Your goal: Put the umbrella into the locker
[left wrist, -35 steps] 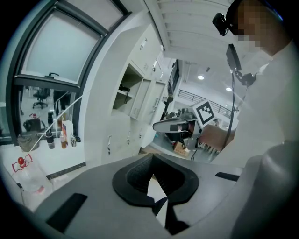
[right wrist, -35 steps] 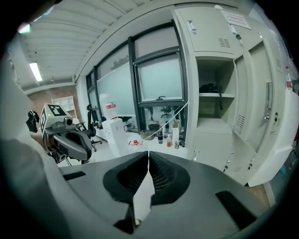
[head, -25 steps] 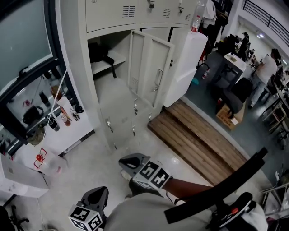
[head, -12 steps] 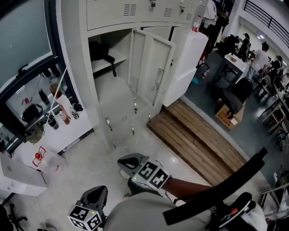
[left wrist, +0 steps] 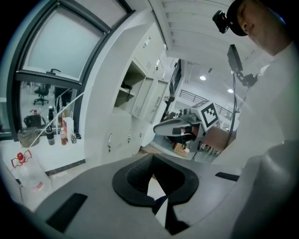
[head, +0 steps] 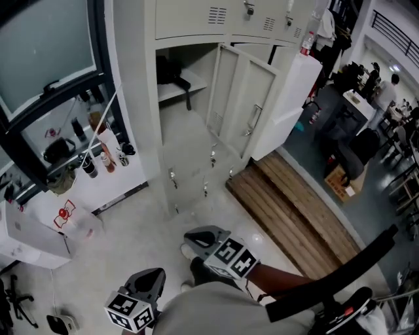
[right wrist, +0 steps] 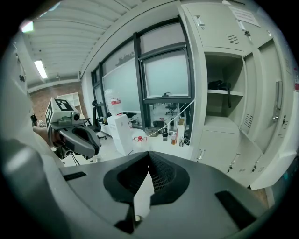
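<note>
Grey locker ahead, nothing carried

A dark bundle with a hanging strap, judged to be the umbrella, is seen on the shelf inside, up ahead and well apart from both tools. The left gripper and right gripper are held low, jaws pressed together on nothing; the right one is nearer

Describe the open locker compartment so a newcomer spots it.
Right of the dark-framed window stands a pale grey locker bank. The open compartment is in its left column, below the top doors. Only it has a door swung out, showing a shelf with a dark bag.
</note>
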A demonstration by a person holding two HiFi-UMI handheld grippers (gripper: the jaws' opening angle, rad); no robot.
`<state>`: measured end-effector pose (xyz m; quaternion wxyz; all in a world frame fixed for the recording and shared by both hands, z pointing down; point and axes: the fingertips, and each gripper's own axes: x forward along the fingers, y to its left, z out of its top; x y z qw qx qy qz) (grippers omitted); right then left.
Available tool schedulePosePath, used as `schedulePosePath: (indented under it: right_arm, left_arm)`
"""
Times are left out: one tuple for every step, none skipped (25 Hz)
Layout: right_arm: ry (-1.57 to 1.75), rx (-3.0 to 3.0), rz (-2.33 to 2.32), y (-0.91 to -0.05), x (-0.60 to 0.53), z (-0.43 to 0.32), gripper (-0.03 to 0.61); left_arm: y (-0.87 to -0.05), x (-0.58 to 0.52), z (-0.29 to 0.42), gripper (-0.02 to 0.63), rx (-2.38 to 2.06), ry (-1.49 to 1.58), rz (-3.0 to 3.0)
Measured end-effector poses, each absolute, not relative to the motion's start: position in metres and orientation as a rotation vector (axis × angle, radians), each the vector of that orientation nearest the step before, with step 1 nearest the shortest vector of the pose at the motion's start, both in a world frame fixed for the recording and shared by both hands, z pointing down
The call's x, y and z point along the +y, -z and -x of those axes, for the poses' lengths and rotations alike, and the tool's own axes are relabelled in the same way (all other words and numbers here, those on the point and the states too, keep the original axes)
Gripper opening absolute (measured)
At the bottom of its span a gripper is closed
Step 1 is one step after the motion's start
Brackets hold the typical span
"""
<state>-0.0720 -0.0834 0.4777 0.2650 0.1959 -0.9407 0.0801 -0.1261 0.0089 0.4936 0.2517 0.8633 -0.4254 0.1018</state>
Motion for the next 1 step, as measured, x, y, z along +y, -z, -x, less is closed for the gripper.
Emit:
schedulePosePath:
  right_arm:
    - [-0.226, -2.528, -0.551, -0.4801, -0.0813, 0.065, 0.017]
  left_arm:
    - [-0.4955, 0.0098, 0.1215, 0.011, -1.13, -0.28, -2.355]
